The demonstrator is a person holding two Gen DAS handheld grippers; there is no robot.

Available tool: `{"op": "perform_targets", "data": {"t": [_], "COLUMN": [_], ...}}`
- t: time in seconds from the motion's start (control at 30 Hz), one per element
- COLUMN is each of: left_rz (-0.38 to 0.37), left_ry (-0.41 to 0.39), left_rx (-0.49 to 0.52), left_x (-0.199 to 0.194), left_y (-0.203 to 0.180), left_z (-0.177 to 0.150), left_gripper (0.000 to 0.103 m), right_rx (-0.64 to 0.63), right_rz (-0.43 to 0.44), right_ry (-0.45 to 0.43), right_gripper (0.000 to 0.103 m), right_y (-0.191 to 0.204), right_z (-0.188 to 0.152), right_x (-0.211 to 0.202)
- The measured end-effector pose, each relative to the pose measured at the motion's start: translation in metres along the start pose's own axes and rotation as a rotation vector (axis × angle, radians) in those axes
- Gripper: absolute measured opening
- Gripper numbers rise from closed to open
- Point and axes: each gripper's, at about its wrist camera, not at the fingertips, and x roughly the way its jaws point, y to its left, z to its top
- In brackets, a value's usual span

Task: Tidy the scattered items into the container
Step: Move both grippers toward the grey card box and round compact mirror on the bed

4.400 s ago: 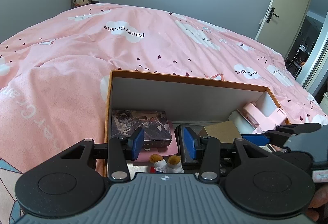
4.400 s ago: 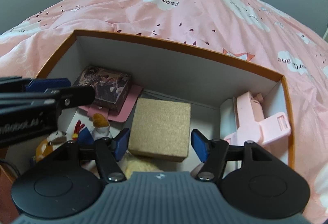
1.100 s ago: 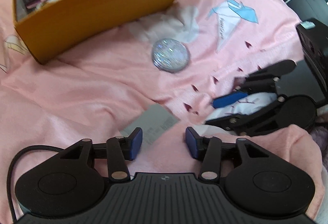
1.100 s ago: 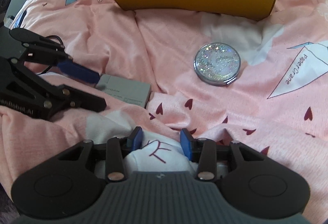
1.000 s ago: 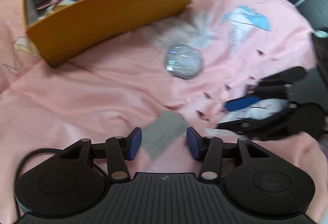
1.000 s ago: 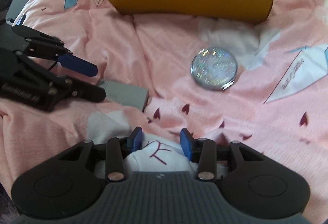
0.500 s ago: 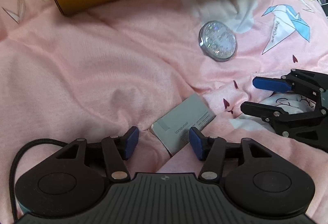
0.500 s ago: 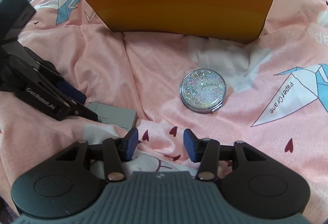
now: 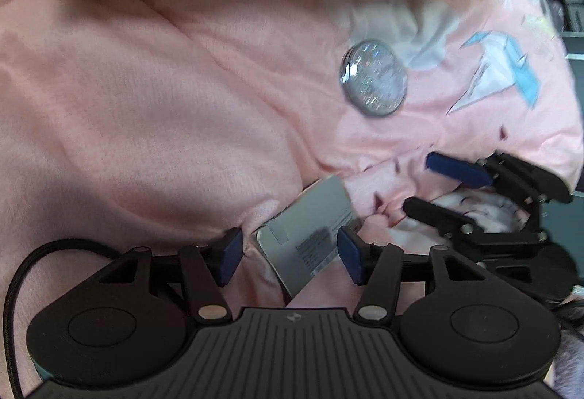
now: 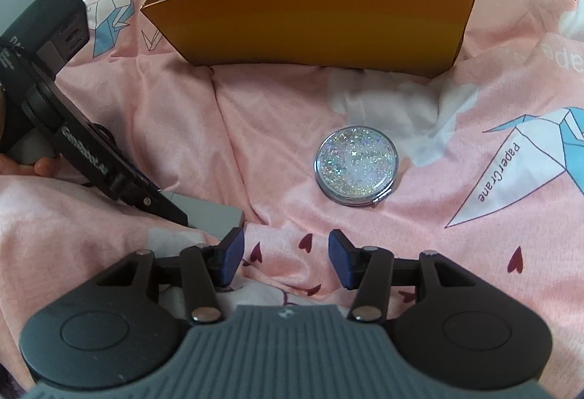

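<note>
- On the pink bedspread, near edge: grey card box, flat and askew in a fold. Left hand-held gripper straddles it, jaws wide, pads apart from its sides, nothing gripped. Risk: closing on the skewed corners could pinch fabric or twist the box out.
- Right hand-held gripper: jaws have just been opening, about half spread, nothing between them but cloth.
- Glitter compact mirror: loose, between the grippers and the orange cardboard box, apart from both. Risk: low, smooth rim may slip from the pads, or sink into soft bedding under pressure.
- Orange cardboard box: already crowded, so late items may perch on others. Its near wall could catch a low carry.
- Grippers close together: collision likely if both reach at once.
</note>
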Motion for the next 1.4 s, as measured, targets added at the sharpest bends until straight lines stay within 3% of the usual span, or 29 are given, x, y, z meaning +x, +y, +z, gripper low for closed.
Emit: {"op": "perform_targets", "data": {"t": [0.47,0.67,0.73,0.8,0.87,1.07,1.23,1.33,1.4], "left_rz": [-0.064,-0.069,-0.07,-0.002,0.02,-0.049,-0.006,0.018,0.011], "left_ry": [-0.135,-0.196,-0.184,-0.168,-0.146,-0.11,-0.068,-0.043,-0.029], "left_rx": [0.027,0.005,-0.001,-0.005,-0.007,-0.021,-0.043,-0.042,-0.044], "left_x": [-0.02,-0.035,-0.034,-0.031,-0.026,-0.019,-0.007,0.0,0.004], "left_y": [-0.005,-0.001,-0.001,-0.002,-0.002,0.001,0.003,0.001,0.0], "left_z": [-0.014,-0.021,-0.019,-0.017,-0.016,-0.012,-0.006,-0.002,0.002], "left_gripper": [0.064,0.048,0.047,0.047,0.047,0.057,0.058,0.063,0.072], "right_rx": [0.04,0.047,0.053,0.054,0.052,0.063,0.057,0.062,0.063], "right_rz": [-0.004,-0.005,-0.006,-0.007,-0.008,-0.015,-0.017,-0.017,-0.017], "right_ry": [-0.01,-0.012,-0.014,-0.015,-0.017,-0.017,-0.02,-0.02,-0.019], "right_gripper": [0.055,0.055,0.055,0.055,0.056,0.057,0.058,0.058,0.058], "right_y": [-0.007,-0.008,-0.009,-0.008,-0.007,-0.008,-0.008,-0.008,-0.009], "right_z": [0.006,0.005,0.005,0.005,0.004,0.003,0.003,0.003,0.004], "right_x": [-0.002,-0.002,-0.002,-0.002,-0.002,-0.001,-0.002,-0.003,-0.002]}}
